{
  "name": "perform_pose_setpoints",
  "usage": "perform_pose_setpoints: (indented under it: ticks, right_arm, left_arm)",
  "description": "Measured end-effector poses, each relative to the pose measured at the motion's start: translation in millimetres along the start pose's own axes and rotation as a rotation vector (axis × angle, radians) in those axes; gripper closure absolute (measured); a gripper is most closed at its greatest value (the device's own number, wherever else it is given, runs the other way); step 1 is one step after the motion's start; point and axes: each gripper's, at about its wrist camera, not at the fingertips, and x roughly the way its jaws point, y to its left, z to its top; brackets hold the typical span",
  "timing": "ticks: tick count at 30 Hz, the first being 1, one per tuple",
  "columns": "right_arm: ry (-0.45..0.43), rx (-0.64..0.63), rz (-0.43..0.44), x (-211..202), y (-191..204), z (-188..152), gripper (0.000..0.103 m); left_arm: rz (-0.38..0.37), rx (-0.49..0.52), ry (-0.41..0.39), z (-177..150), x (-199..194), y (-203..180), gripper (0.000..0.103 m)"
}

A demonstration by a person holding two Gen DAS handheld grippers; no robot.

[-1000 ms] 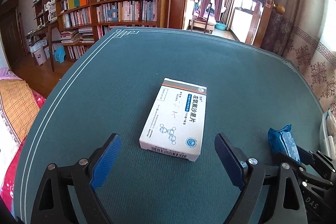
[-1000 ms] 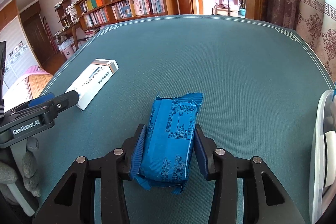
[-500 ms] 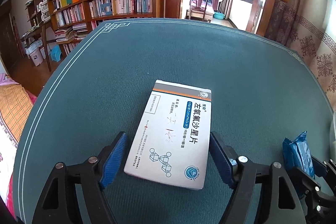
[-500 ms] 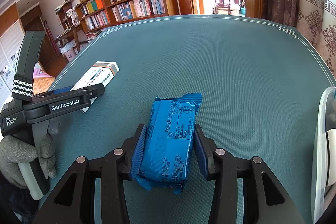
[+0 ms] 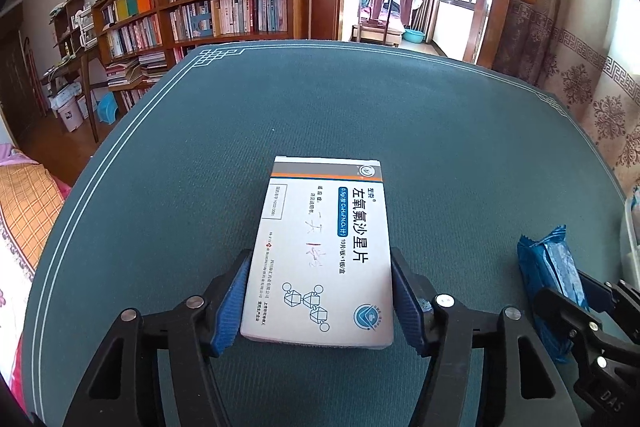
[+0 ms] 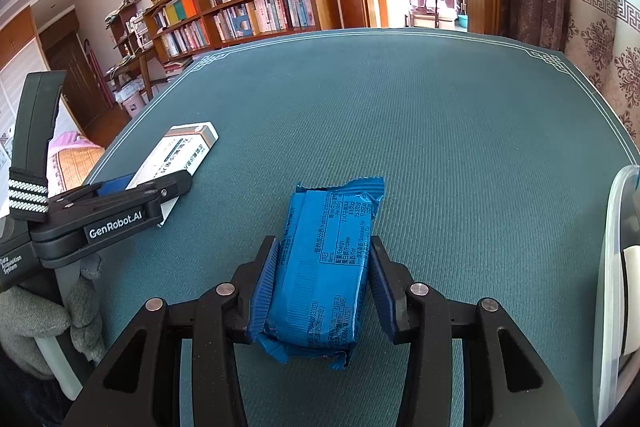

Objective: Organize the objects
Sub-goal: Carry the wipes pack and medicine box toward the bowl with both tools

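On the teal table (image 5: 360,99), left gripper (image 5: 320,301) closing around white medicine box (image 5: 324,251) for pickup; right gripper (image 6: 322,279) pinches blue snack pack (image 6: 324,267), likely bound for clear bin (image 6: 614,267).

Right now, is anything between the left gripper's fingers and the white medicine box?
Nothing visible. The white medicine box lies flat on the teal table between the left gripper's closing jaws, the blue pads at its long sides. The blue snack packet sits apart, clamped in the right gripper.

Matt cardboard box (image 5: 324,251), crinkly glossy plastic wrapper (image 6: 324,267)
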Motion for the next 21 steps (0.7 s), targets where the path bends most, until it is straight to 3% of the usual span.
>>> perform_pose_setpoints:
  ticks: [11,21]
  right_arm:
    - [0.006,0.034,0.024,-6,-7,-2,0.06]
    - [0.043,0.068,0.057,-38,-23,-14,0.061]
  left_arm:
    - [-0.036,0.012,-0.033,-22,-36,-12,0.036]
    - [-0.054,0.05,-0.03,-33,-46,-33,0.036]
